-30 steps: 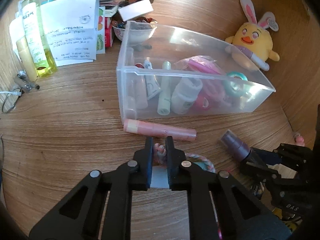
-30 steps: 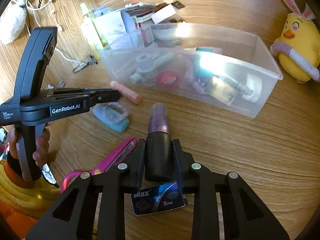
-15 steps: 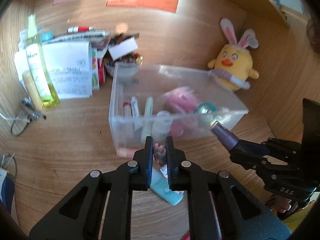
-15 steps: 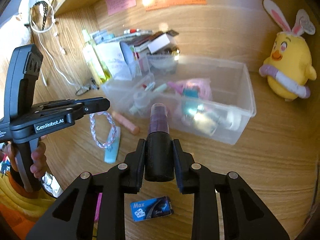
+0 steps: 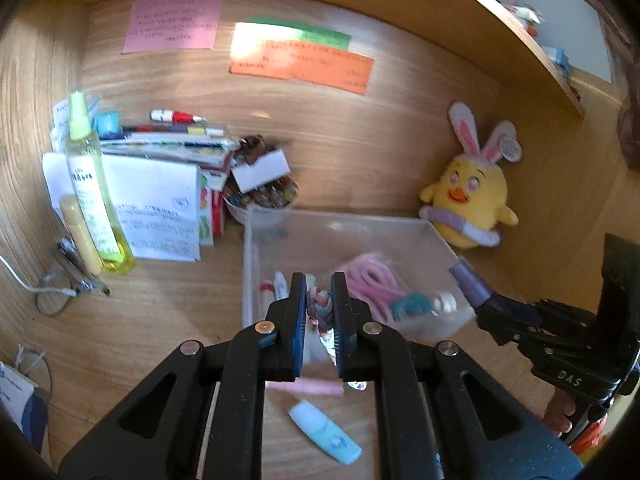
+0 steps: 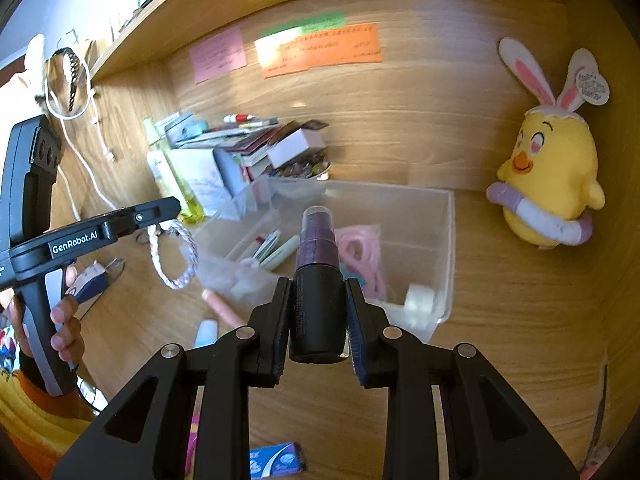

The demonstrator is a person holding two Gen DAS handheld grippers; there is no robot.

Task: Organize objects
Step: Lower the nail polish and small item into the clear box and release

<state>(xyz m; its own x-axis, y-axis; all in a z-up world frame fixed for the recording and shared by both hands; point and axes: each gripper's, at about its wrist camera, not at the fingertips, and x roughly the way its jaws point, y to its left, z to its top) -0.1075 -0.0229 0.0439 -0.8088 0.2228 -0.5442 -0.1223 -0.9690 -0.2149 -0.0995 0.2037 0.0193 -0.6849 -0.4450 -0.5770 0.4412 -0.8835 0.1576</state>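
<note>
My left gripper (image 5: 319, 280) is shut on a braided pastel rope loop (image 5: 321, 309), which hangs from its tip (image 6: 174, 204) as a ring (image 6: 175, 256) in the right wrist view. My right gripper (image 6: 316, 286) is shut on a dark purple bottle (image 6: 318, 264) with a black base, held raised in front of the clear plastic bin (image 6: 440, 248); that bottle (image 5: 470, 282) shows at the right of the left wrist view. The bin (image 5: 256, 240) holds tubes, a pink coil and a tape roll. A pink tube (image 5: 306, 387) and a light blue tube (image 5: 326, 432) lie on the desk.
A yellow plush chick (image 5: 470, 196) stands right of the bin. A yellow-green spray bottle (image 5: 94, 196), papers (image 5: 156, 208) and a bowl of small items (image 5: 262, 196) crowd the back left. A blue packet (image 6: 276, 462) lies near me. A shelf (image 6: 160, 16) hangs overhead.
Both grippers have risen off the desk with their loads and tilted up. The rope loop left the desk and now hangs free. The back wall notes came into view.
</note>
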